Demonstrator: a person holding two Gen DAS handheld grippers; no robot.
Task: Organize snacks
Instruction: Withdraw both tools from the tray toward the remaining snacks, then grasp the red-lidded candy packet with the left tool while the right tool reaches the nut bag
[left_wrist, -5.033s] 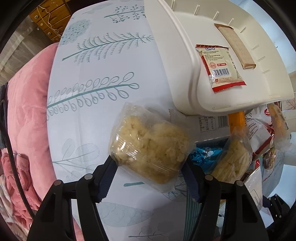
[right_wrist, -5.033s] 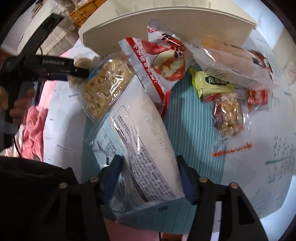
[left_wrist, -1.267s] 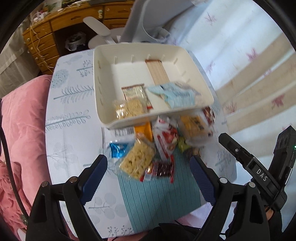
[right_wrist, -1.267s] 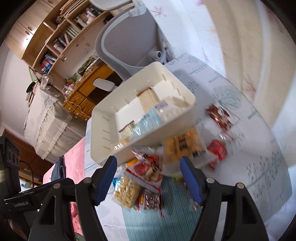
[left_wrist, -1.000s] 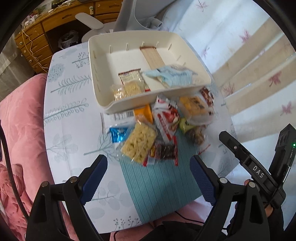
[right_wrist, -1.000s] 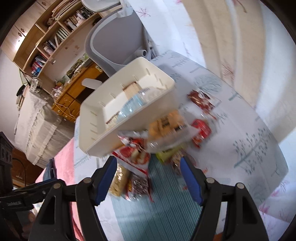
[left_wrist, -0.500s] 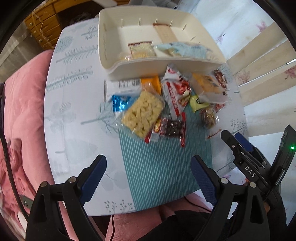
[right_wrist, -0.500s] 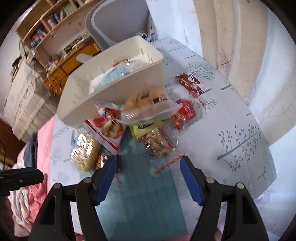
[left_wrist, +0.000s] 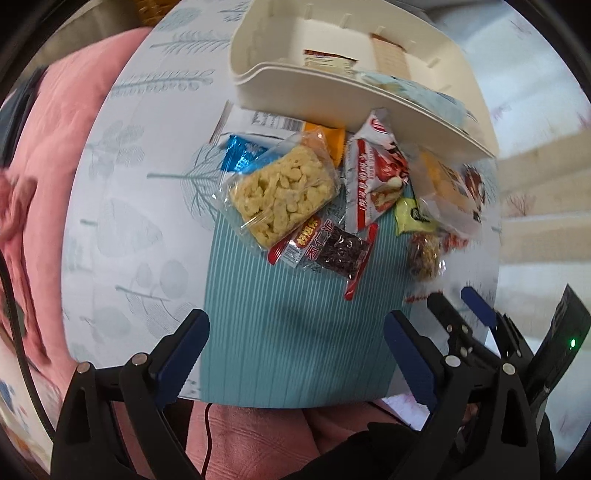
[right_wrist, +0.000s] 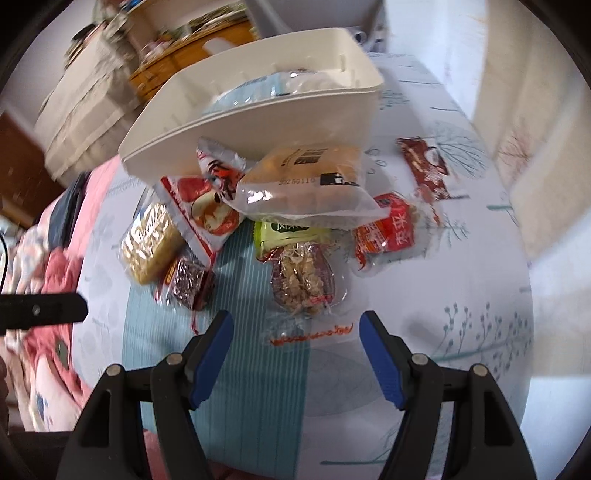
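A pile of snack packets lies on a teal mat before a white bin. My left gripper is open and empty, above the mat, short of a clear bag of yellow puffs and a dark date packet. My right gripper is open and empty, just short of a clear walnut-date packet. It also shows in the left wrist view. The bin holds a few packets, among them a light blue bag.
Further packets: a red-white one, a big clear bread bag, a green one, two red ones, a blue one. A pink blanket lies left of the table. The table edge is near me.
Both grippers have come down and closer to the snack pile, from a high view of the whole table. Both stay open and empty. Five seconds ago each held a packet, now in the bin.
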